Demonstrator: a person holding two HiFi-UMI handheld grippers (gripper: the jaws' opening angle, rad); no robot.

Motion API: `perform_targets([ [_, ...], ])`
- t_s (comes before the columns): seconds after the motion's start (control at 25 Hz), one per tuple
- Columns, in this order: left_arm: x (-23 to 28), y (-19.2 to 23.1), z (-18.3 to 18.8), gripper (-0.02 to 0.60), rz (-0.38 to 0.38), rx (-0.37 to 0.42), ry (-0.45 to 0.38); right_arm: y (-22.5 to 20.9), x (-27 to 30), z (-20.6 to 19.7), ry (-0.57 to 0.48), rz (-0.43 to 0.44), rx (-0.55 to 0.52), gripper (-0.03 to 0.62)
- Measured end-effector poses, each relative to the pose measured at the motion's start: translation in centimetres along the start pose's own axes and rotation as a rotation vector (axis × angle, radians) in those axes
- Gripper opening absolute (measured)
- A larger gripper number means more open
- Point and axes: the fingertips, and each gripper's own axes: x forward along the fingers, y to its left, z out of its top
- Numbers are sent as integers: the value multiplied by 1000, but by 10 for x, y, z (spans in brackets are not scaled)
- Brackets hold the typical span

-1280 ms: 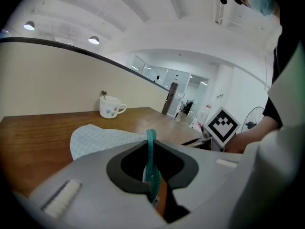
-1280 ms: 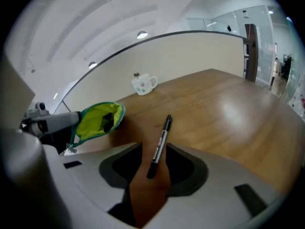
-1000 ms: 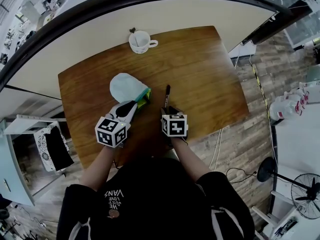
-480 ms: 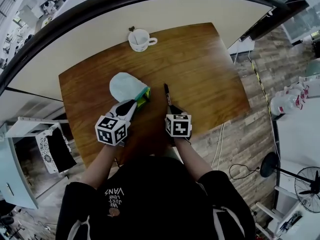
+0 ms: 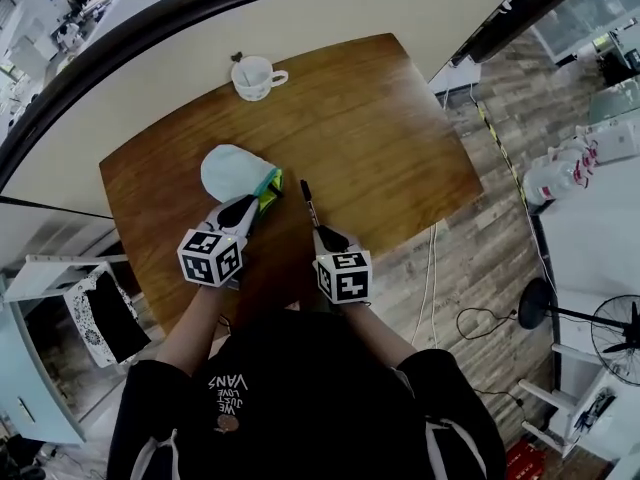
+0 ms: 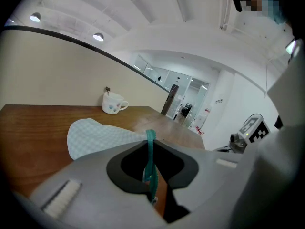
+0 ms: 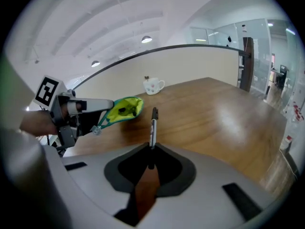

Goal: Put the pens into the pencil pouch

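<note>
The right tongs [image 5: 322, 236] have just closed on the tail of a slim, stiff, light pen [image 5: 308, 200], which juts out ahead of them. It looks smooth, so a mid-barrel grip would hold steadier. Beside them, the left tongs [image 5: 247, 208] pinch the limp pouch [image 5: 232, 171] by its zipper edge.

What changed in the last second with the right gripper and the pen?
The right gripper has just been closing its jaws and is now shut on the black pen, which lay on the table before; it has lifted the pen a little. Unchanged: the left gripper stays clamped on the pencil pouch by its teal zipper edge, and the mug has not moved.
</note>
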Motion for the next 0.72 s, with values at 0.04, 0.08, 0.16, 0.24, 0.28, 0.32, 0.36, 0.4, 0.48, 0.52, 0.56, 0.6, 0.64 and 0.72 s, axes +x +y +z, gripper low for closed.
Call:
perform_targets([
  [0.04, 0, -1, 0, 42, -5, 0, -1, 5, -3, -1, -2, 8, -2, 46],
  [0.08, 0, -2, 0, 41, -11, 0, -2, 10, -6, -1, -5, 16, -9, 46],
  [0.16, 1, -6, -1, 41, -27, 1, -3, 21, -11, -1, -10, 30, -40, 46],
  [0.24, 1, -12, -3, 41, -43, 3, -1, 33, -15, -1, -4, 48, -87, 46],
  [0.28, 1, -15, -4, 41, -50, 4, -1, 39, -16, -1, 4, 59, -112, 46],
  [0.32, 1, -18, -4, 41, -57, 5, -2, 44, -16, 0, 13, 70, -135, 46],
  [0.36, 1, -21, -4, 41, -64, 5, -3, 49, -15, 0, 22, 81, -157, 46],
  [0.4, 1, -24, -4, 41, -71, 4, -5, 53, -14, 0, 32, 92, -177, 46],
  [0.48, 1, -29, -5, 41, -82, 4, -7, 59, -12, 0, 55, 116, -207, 46],
  [0.52, 0, -32, -5, 41, -88, 4, -7, 62, -10, 1, 65, 129, -219, 46],
  [0.56, 0, -35, -6, 41, -94, 4, -6, 64, -9, 2, 74, 142, -231, 46],
  [0.6, -1, -37, -7, 41, -98, 4, -4, 66, -7, 4, 80, 155, -244, 46],
  [0.64, -1, -39, -7, 41, -102, 3, -3, 69, -6, 7, 86, 168, -258, 46],
  [0.72, -2, -40, -8, 41, -107, 0, -3, 72, -1, 13, 93, 191, -282, 46],
])
